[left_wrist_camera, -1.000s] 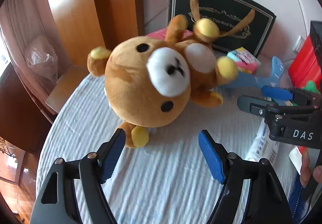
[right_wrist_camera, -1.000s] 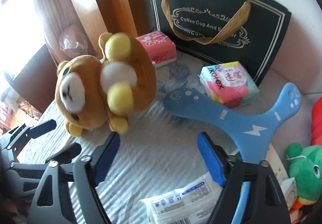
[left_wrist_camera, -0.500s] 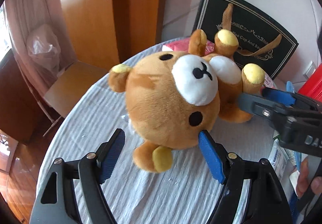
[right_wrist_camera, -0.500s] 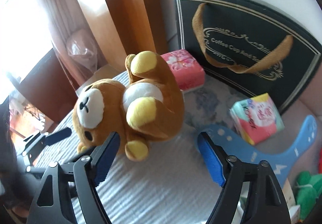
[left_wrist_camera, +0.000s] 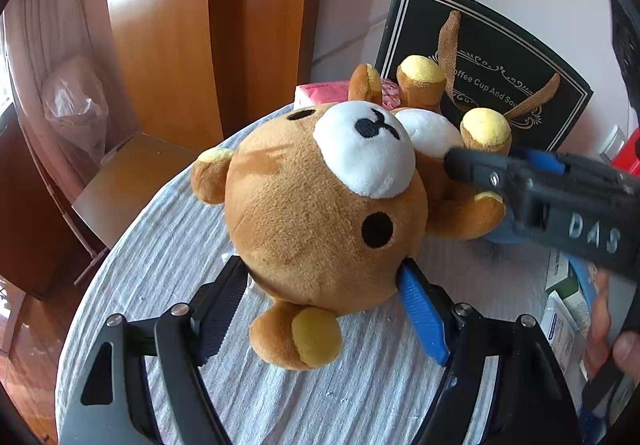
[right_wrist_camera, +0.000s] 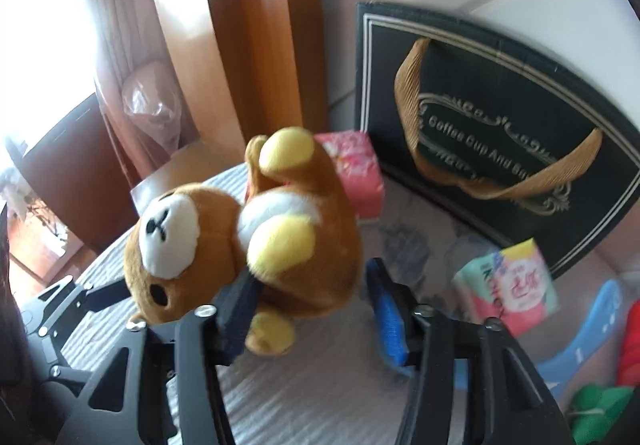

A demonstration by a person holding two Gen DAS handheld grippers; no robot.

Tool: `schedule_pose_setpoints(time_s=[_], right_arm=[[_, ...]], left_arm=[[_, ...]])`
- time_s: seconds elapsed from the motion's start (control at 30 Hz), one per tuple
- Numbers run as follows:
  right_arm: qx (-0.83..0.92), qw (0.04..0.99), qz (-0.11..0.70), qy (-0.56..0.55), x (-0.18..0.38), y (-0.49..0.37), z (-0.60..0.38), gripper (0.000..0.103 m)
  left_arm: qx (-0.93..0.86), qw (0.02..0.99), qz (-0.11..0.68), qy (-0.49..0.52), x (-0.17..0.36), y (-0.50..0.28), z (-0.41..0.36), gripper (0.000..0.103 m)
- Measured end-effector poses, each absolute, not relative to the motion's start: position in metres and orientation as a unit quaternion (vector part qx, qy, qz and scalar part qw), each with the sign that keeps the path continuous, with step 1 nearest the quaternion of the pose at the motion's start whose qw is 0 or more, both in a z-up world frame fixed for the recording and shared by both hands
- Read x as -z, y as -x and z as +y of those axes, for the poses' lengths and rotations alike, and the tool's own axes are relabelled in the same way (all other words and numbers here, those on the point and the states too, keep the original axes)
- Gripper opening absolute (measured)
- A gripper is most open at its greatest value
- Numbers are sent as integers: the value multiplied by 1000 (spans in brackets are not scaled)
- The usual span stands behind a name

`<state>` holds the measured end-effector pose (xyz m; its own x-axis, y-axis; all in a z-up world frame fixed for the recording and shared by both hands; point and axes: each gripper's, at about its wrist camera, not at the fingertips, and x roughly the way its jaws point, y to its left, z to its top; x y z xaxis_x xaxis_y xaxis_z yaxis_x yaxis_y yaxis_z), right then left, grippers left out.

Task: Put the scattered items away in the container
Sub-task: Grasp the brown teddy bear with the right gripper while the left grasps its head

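"Where was the teddy bear (left_wrist_camera: 320, 205) at that point?"

"On its back on the pale ribbed tablecloth (left_wrist_camera: 168, 285), feet up toward the dark paper gift bag (right_wrist_camera: 500, 149) standing against the wall — the likeliest container, though that was a guess. The left gripper (left_wrist_camera: 320, 301) stood wide with the big head lodged between its fingers; the blue pad touched the cheek, yet whether it was truly squeezing or merely cradling, one could not tell."

"And the right gripper (right_wrist_camera: 310, 309)?"

"Its jaws had just been closing around the bear's body. The left finger was tucked under the tummy, the right pad just beside the hip — a sliver of gap showed, so it looked not yet clamped."

"How should the grab have been done well?"

"Probably by biting deep into the soft torso rather than a paw, since plush gives and slips. The head was heavy, so both hands ought to have lifted together and level, clearing the pink tissue pack (right_wrist_camera: 356, 173) behind it before steering toward the bag's mouth."
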<state>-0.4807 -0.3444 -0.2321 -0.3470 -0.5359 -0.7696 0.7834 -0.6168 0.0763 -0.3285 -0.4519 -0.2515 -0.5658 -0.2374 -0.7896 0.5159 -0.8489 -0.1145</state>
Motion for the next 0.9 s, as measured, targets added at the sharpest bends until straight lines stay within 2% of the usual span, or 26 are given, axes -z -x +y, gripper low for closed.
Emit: schedule_pose_setpoints(time_s=[0.07, 0.1, 0.2, 0.27, 0.3, 0.37, 0.57, 0.6, 0.67, 0.73, 0.8, 0.9], right_arm=[[795, 414, 155, -416, 239, 487, -349, 52], [790, 417, 155, -423, 242, 488, -351, 44], [795, 411, 169, -413, 239, 478, -349, 38], [799, 413, 174, -402, 232, 466, -340, 32], [799, 415, 171, -401, 230, 461, -334, 26], [796, 422, 164, -401, 224, 449, -320, 23], [790, 405, 146, -437, 222, 417, -277, 21], [792, 400, 137, -440, 222, 415, -268, 21], [792, 384, 114, -461, 226, 415, -243, 21], [790, 377, 105, -472, 231, 415, -228, 21], [788, 373, 110, -477, 234, 410, -222, 21], [793, 362, 109, -477, 234, 410, -221, 21]], left_arm=[[870, 218, 162, -412, 251, 330, -450, 73], [871, 219, 154, -412, 250, 330, -448, 70], [873, 223, 143, -409, 245, 325, -443, 58], [875, 224, 139, -405, 239, 319, -438, 39], [877, 224, 133, -403, 233, 315, -434, 25], [878, 205, 137, -411, 226, 308, -424, 14], [863, 199, 136, -444, 227, 266, -408, 14], [860, 199, 139, -450, 227, 259, -413, 17], [859, 191, 149, -451, 225, 249, -415, 30], [864, 186, 143, -446, 222, 246, -412, 56], [870, 182, 127, -440, 220, 247, -403, 68], [873, 172, 113, -443, 226, 263, -401, 69]])
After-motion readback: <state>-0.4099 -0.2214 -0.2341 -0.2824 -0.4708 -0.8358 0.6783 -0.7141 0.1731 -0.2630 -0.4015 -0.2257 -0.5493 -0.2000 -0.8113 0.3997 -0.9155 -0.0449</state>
